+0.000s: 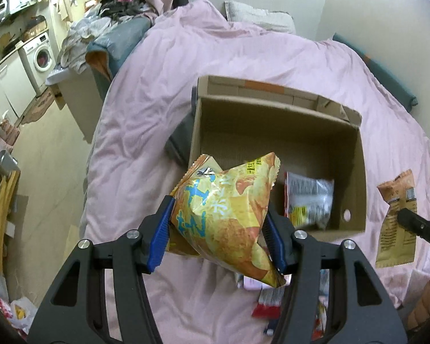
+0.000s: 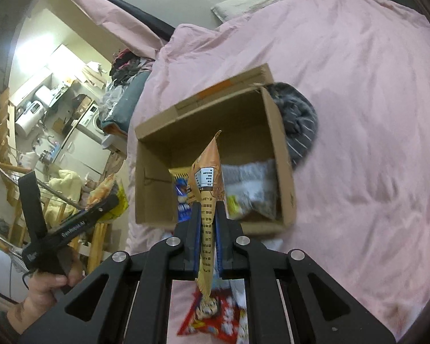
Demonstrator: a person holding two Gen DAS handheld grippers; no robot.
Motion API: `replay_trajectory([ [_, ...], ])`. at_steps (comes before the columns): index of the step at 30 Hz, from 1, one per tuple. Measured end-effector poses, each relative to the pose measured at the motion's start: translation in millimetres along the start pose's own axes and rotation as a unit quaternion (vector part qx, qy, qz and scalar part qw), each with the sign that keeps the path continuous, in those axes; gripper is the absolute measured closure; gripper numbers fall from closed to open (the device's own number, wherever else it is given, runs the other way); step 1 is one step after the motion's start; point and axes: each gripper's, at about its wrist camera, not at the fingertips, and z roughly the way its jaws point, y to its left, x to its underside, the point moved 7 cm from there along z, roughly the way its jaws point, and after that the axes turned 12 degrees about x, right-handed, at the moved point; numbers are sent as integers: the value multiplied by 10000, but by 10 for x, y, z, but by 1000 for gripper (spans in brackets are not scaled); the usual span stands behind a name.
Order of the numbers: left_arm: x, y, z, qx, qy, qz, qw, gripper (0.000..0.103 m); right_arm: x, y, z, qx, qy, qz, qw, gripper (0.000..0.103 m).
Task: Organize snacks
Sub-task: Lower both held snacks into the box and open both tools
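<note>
1. On the bed (image 1: 146,91), spread with a pink duvet, one open cardboard box (image 1: 355,172) sits at about 12 o'clock from both tools, flaps up.
2. Inside the box, the left wrist view shows a silver-grey packet (image 1: 309,200) lying at the 3 o'clock side of the floor; the right wrist view shows a blue-and-yellow packet (image 2: 182,197) at the 9 o'clock side as well. That makes two packets I can count in the box; the rest of the floor is partly hidden by the held bags.
3. Beside the box's outer wall, at 2 o'clock in the right wrist view, a dark grey striped cloth (image 2: 298,123) lies touching the cardboard.
4. One yellow chip bag (image 1: 223,215) is pinched between the blue pads of the left tool (image 1: 216,229), hanging over the near rim of the box.
5. One slim orange snack packet (image 2: 207,189) is pinched edge-on by the right tool (image 2: 207,240), its jaws pressed nearly together, just short of the box's near wall.
6. Below the tools at 6 o'clock, loose packets stay on the duvet: a red one (image 2: 215,318) is clear; others around it are blurred, so no count.
7. At 9 o'clock, off the bed, a washing machine (image 1: 41,54) and piled laundry (image 1: 80,40) stand well apart.
</note>
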Motion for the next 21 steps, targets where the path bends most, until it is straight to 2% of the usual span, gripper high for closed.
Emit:
replay_trajectory([
  [4, -107, -20, 140, -67, -119, 100, 9999, 48, -193, 111, 169, 1, -9, -90, 10000, 94],
  [10, -189, -55, 396, -94, -17, 155, 9998, 48, -382, 215, 506, 62, 44, -210, 9998, 94],
  [21, -228, 10, 649, -140, -122, 290, 9994, 48, -299, 64, 985, 284, 306, -123, 9991, 94],
])
